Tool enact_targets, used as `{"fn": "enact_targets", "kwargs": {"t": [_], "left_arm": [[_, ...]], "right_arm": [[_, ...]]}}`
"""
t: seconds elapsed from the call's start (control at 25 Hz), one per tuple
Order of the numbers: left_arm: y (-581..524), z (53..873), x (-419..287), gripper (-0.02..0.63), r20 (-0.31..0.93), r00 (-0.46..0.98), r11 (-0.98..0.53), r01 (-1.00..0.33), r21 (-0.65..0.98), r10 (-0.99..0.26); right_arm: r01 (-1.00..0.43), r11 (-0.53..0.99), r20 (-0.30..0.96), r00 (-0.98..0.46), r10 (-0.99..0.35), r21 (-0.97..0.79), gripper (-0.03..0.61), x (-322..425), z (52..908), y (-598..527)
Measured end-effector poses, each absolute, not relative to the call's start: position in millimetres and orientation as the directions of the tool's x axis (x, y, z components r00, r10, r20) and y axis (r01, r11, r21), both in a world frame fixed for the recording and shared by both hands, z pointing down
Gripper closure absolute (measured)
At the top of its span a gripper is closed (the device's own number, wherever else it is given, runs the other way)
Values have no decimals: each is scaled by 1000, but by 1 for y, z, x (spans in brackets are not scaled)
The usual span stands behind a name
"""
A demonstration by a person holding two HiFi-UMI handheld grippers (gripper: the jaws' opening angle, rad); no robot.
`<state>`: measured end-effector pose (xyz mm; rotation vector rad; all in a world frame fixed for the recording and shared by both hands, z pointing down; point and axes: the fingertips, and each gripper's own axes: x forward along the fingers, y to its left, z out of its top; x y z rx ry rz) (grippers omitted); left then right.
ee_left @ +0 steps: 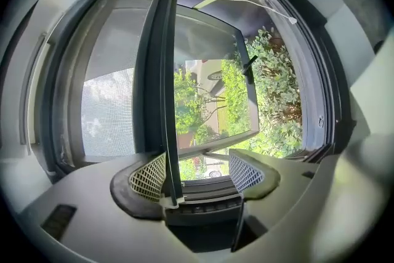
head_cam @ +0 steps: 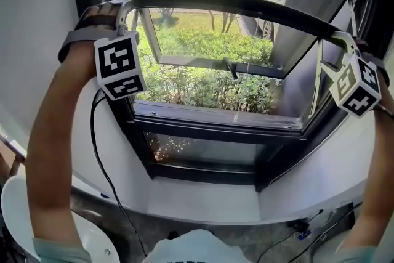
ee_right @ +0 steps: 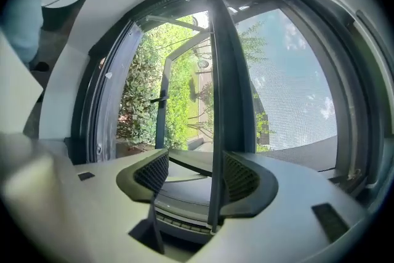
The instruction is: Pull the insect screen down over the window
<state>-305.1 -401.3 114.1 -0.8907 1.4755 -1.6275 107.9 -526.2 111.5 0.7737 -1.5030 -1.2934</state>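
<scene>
From my remote seat, I saw the insect screen's pull bar [head_cam: 234,4] stretched across the upper part of the window, a dark rail running from one side of the window frame [head_cam: 203,126] to the other. The grey mesh [ee_right: 301,101] hung on the far side of that bar, and the lower part of the opening was uncovered, with green shrubs [head_cam: 203,86] showing beyond the glass sash [head_cam: 209,58] that stood swung outward.

The left gripper [ee_left: 197,166] sat at the left end of the bar, pointing about level. Its tongs were spread: the bar passed between them and lay against one ribbed pad [ee_left: 149,177], while the other pad stood clear of it with daylight in the gap. The right gripper [ee_right: 194,172] held the opposite end in the same way, tongs spread, with the rail resting along one pad [ee_right: 241,177] and the other pad apart from it. Neither pair pinched the bar from both sides; each simply straddled it.

In the head view both forearms reached up to the bar, and the marker cubes hung just under it. A black cable [head_cam: 101,163] trailed down across the white sill [head_cam: 203,200] below the frame
</scene>
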Motion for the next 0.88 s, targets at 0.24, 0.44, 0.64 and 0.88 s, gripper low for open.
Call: {"fn": "enact_targets", "kwargs": {"t": [0.24, 0.44, 0.64, 0.88], "left_arm": [[-399, 167, -303, 282, 47, -457, -75, 42, -996, -888], [-400, 204, -306, 282, 81, -442, -98, 16, -995, -893], [-397, 233, -302, 282, 140, -451, -159, 4, -987, -882], [-383, 301, -299, 299, 258, -460, -302, 25, -953, -850]], "right_arm": [[145, 286, 318, -322, -892, 947, 299, 108, 163, -527], [168, 330, 368, -311, -876, 929, 301, 106, 199, -527], [195, 374, 418, -292, -861, 907, 301, 111, 227, -524], [279, 469, 534, -238, -812, 838, 304, 118, 296, -513]]}}
